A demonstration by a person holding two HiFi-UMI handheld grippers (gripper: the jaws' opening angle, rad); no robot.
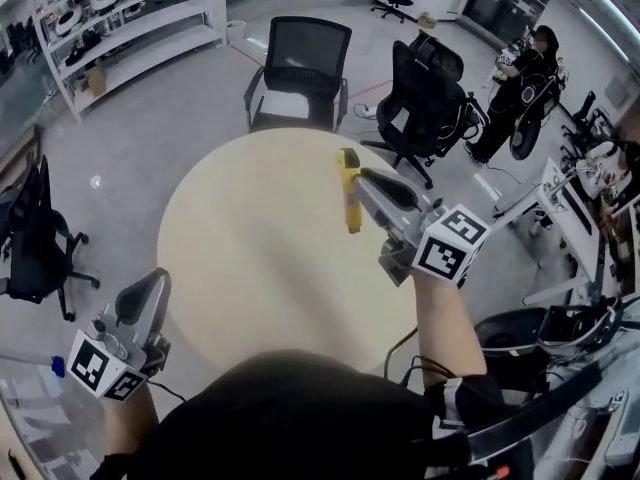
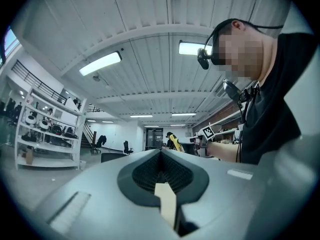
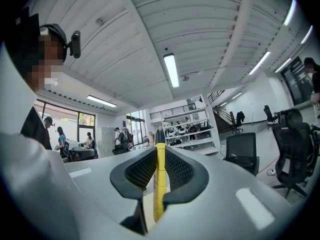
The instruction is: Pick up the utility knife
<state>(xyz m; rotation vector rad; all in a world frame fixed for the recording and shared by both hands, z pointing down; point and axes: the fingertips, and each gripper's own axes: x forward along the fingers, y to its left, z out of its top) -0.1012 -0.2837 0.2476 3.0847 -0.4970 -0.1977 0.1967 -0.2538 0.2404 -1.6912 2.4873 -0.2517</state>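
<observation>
My right gripper [image 3: 159, 156] has its two ribbed black pads closed partway onto the slim yellow plastic utility knife [image 3: 159, 194], pinching it across its thin body with no gap visible on either side. In the right gripper view the knife runs as a narrow yellow strip up between the jaws and ends in a dark tip beyond them. From the head view, the right gripper [image 1: 365, 183] holds the utility knife [image 1: 351, 213] over the far right part of the round, pale cream table [image 1: 250, 268], apparently clear of the top, and most of the handle sticks out past the jaws. That overhang is my main worry: with such a narrow bite near one end, a quick swing or a tilt of the wrist could let the knife pivot between the pads or slide out onto the table or the floor. I cannot tell whether the blade is extended, so I would treat the dark end as sharp and keep it pointed away from my body. My left gripper [image 1: 150, 293] hangs beyond the table's near left edge, and in its own view the left gripper [image 2: 161, 156] has its pads pressed together on nothing, so it cannot catch a slip.
</observation>
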